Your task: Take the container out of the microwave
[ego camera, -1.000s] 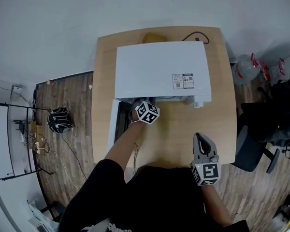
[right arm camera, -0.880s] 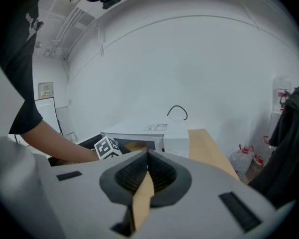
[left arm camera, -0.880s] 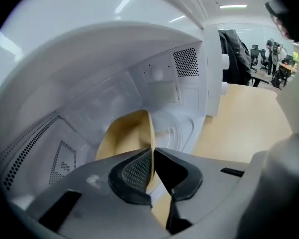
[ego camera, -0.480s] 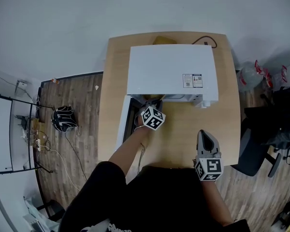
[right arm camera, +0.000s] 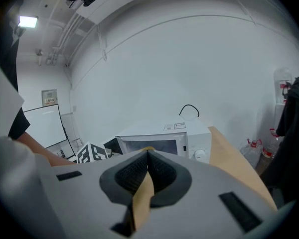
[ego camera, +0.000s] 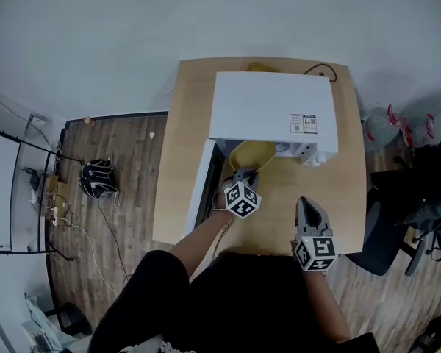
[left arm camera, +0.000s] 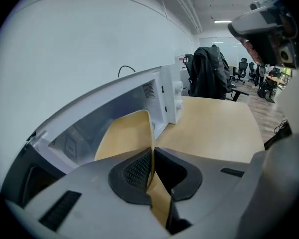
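The white microwave (ego camera: 268, 109) stands on the wooden table (ego camera: 338, 190) with its door (ego camera: 204, 186) swung open to the left. A yellow container (ego camera: 251, 154) pokes halfway out of the opening. My left gripper (ego camera: 244, 172) is shut on its near rim; in the left gripper view the pads (left arm camera: 137, 168) pinch the thin yellow wall (left arm camera: 122, 136), with the microwave (left arm camera: 139, 96) just beyond. My right gripper (ego camera: 306, 203) hovers over the table's front right, shut and holding nothing. In the right gripper view (right arm camera: 148, 157) the microwave (right arm camera: 162, 138) lies ahead.
A black cable (ego camera: 320, 70) and a yellowish object (ego camera: 261, 66) sit behind the microwave. A black office chair (ego camera: 397, 197) and a water bottle (ego camera: 378, 112) stand to the table's right. A black bag (ego camera: 95, 179) lies on the floor at left.
My left gripper has pulled back toward me and risen slightly, drawing the yellow container out of the microwave into sight. The right gripper has shifted only a little.
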The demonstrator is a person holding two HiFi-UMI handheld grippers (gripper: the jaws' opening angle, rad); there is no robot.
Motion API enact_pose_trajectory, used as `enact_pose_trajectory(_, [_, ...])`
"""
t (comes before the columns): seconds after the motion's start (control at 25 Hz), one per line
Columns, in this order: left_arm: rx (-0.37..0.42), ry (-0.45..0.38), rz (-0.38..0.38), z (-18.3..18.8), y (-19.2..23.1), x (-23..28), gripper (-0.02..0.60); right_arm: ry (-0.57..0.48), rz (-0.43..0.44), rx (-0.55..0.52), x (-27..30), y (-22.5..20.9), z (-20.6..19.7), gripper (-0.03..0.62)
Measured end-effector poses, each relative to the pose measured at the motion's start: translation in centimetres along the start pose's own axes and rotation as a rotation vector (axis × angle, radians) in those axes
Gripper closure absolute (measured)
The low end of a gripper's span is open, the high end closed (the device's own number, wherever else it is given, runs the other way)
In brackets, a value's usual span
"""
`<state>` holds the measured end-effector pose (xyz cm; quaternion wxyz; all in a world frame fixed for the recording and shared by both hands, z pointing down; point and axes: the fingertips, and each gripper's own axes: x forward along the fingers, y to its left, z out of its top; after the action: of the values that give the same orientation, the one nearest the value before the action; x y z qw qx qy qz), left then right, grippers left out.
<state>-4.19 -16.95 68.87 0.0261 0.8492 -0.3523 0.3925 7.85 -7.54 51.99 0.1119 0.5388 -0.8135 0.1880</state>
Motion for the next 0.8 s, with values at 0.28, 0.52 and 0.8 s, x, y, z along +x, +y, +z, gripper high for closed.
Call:
enact_pose_trajectory(0.28, [-0.113, -0.075, 0.009, 0.5, -1.0, -4.7, 0.558, -0.01, 0.002, -0.053, -0.1, 2.1, 0.0, 0.536])
enact_pose_trajectory(0.52, [-0.21, -0.18, 0.013, 2.4, -1.9, -9.6, 0.558, -0.009, -0.021, -0.1, -0.3, 3.1, 0.5, 0.535])
enact_pose_trajectory(0.8, [-0.291, -0.259, -0.012, 3.8, -3.0, -13.2, 0.558, -0.012, -0.017, -0.112, -0.3, 4.0, 0.9, 0.534])
